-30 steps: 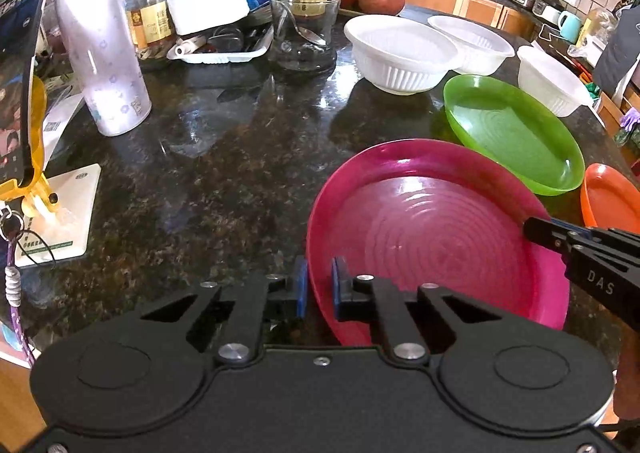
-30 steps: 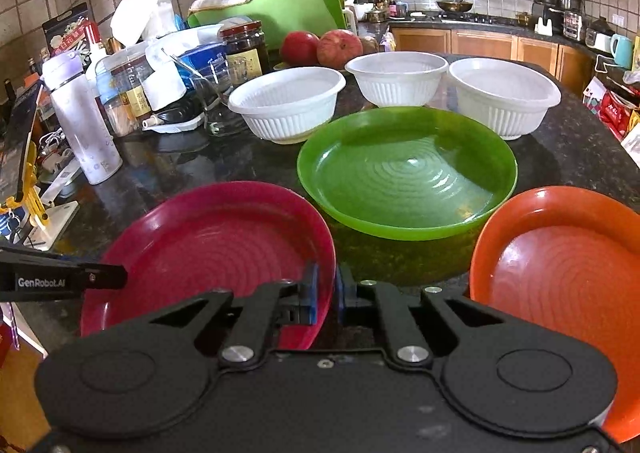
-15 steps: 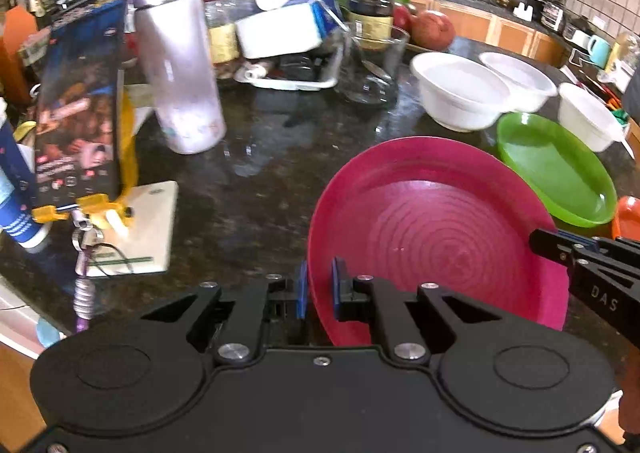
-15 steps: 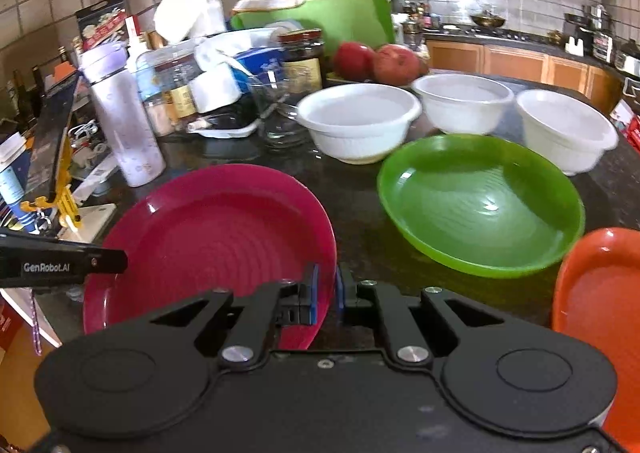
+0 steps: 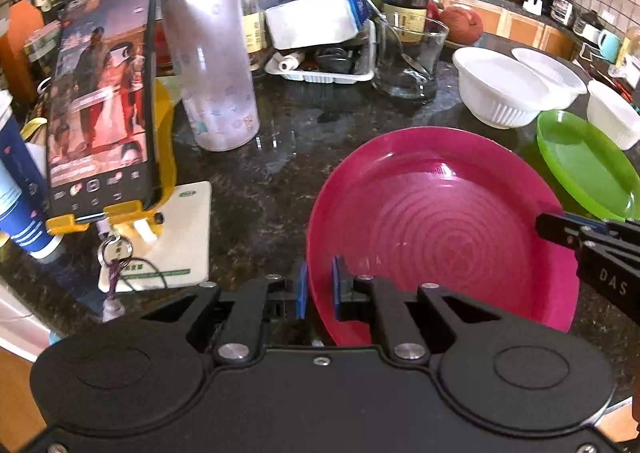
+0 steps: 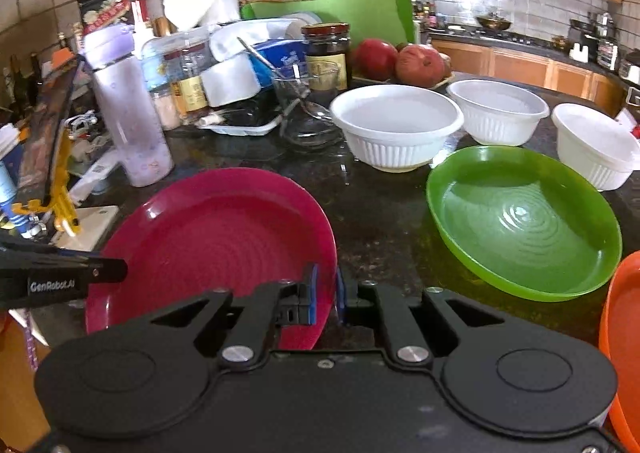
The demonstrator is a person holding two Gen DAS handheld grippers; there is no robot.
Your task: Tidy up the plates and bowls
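Dark stone counter (image 5: 256, 189), magenta plate (image 5: 440, 213) between both tongs; left tongs (image 5: 319, 288) pinching its left rim, right tongs (image 6: 325, 295) its right

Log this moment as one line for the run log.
left hand-held gripper: shut on pink plate rim | right hand-held gripper: shut on opposite rim | green plate: on counter

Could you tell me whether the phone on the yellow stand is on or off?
On: the phone stands upright, its screen lit with a colourful picture and icons.
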